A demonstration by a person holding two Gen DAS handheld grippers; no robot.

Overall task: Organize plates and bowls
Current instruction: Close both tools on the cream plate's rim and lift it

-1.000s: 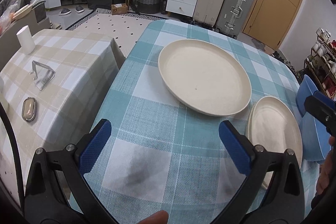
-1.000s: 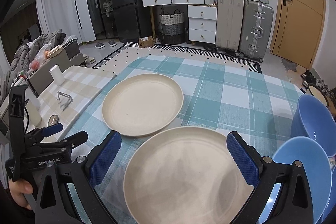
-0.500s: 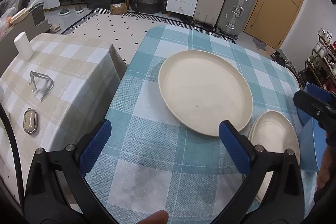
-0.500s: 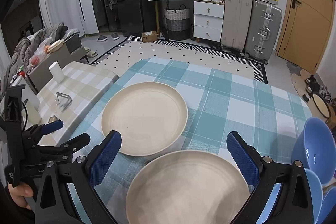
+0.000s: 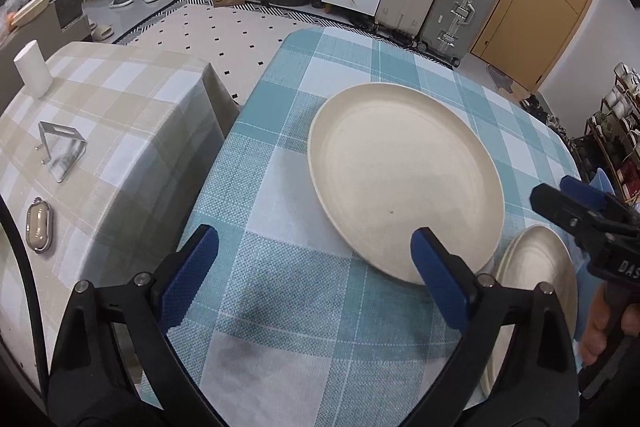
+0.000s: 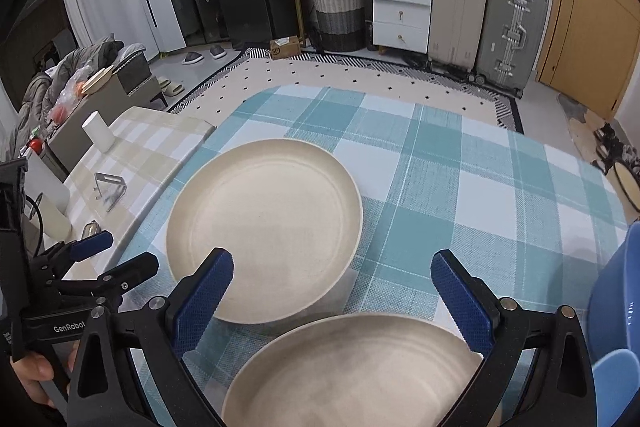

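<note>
Currently both grippers hover with jaws spread apart, gripping nothing. The left gripper [image 5: 314, 257] hangs above the teal checked tablecloth [image 5: 280, 307] near the table's left edge, its right finger low beside the near rim of the large cream plate [image 5: 404, 175]. That plate lies flat toward the middle of the table. A second cream plate [image 6: 356, 371] sits just beside it at the near edge; whether their rims touch I cannot tell. The right gripper [image 6: 332, 295] is poised over this nearer plate, fingers straddling its far rim. Blue bowls [image 6: 616, 315] crowd the table's right edge. On the neighbouring beige-checked table [image 5: 120, 115] stand a white cup [image 5: 33, 69] and a metal stand [image 5: 62, 147].
</note>
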